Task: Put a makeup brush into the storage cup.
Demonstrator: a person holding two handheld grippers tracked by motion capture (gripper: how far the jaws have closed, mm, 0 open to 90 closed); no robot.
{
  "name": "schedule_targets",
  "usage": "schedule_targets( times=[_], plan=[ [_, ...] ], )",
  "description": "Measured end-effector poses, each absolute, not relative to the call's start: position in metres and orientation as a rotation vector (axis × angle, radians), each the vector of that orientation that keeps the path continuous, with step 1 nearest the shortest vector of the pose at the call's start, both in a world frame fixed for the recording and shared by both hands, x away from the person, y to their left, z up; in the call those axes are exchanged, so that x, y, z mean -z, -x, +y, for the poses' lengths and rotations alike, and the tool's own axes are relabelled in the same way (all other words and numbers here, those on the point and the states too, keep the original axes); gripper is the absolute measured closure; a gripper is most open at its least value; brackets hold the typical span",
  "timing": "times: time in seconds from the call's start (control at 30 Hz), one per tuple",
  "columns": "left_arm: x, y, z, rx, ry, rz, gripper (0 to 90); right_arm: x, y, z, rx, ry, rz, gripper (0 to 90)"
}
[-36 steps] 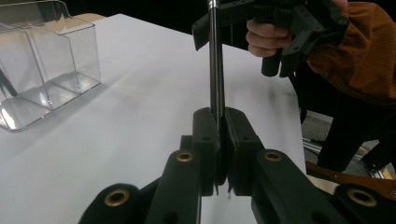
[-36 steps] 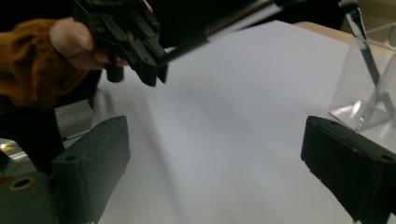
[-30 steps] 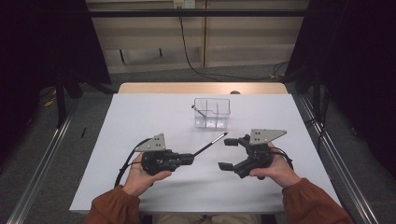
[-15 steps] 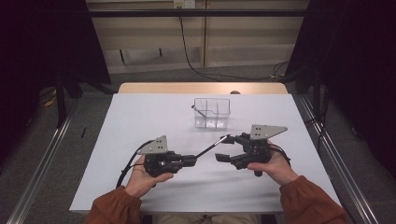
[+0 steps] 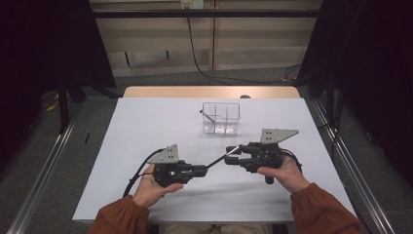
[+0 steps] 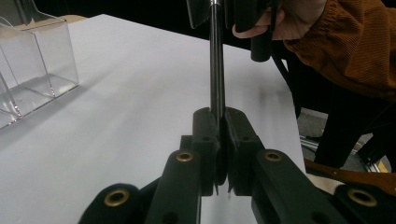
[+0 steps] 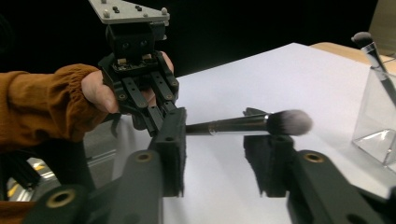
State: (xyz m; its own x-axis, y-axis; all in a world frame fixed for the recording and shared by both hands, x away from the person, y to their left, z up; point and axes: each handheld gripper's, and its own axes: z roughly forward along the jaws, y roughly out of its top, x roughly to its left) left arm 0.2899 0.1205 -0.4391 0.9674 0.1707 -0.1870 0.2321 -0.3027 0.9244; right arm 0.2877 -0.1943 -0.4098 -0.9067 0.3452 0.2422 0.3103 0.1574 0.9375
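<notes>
above the table, left gripper (image 5: 203,170) clamps the brush (image 5: 221,158) level (right gripper (image 5: 230,157) jaws closing round its head, not touching).

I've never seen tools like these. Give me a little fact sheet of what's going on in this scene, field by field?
Setting: white table, person seated, a hand tool in each hand
Left gripper: shut on the handle end of a makeup brush
Right gripper: fingers have just been closing around the brush's bristle end, a gap left on each side, not yet pressing
Brush: held above the table, spanning between both tools
Clear organizer: stands farther back, divided into compartments, another brush leaning inside
Likely next: handover to the right gripper
</notes>
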Motion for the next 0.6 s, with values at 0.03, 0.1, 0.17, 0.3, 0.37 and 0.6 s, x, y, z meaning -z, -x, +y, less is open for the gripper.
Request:
schedule_targets(
  times=[0.03, 0.1, 0.17, 0.3, 0.37, 0.6],
  plan=[
    [0.4389, -0.2896, 0.1204, 0.065, -1.889, 0.289, 84.2, 0.4098, -0.2880, -0.1950, -1.914, -0.672, 2.371, 65.9],
    [0.4397, -0.2893, 0.1199, 0.067, -1.895, 0.284, 84.1, 0.4096, -0.2893, -0.1972, -1.945, -0.689, 2.370, 67.4],
    [0.4409, -0.2886, 0.1188, 0.076, -1.897, 0.283, 84.2, 0.4097, -0.2901, -0.1984, -1.968, -0.702, 2.376, 68.7],
    [0.4420, -0.2885, 0.1176, 0.070, -1.908, 0.272, 84.0, 0.4105, -0.2913, -0.1995, -1.994, -0.711, 2.397, 75.2],
    [0.4414, -0.2890, 0.1183, 0.073, -1.903, 0.270, 84.0, 0.4103, -0.2916, -0.2000, -1.997, -0.712, 2.396, 75.5],
    [0.4464, -0.2893, 0.1141, 0.077, -1.934, 0.271, 82.9, 0.4106, -0.2923, -0.2004, -2.021, -0.737, 2.467, 80.8]
  ],
)
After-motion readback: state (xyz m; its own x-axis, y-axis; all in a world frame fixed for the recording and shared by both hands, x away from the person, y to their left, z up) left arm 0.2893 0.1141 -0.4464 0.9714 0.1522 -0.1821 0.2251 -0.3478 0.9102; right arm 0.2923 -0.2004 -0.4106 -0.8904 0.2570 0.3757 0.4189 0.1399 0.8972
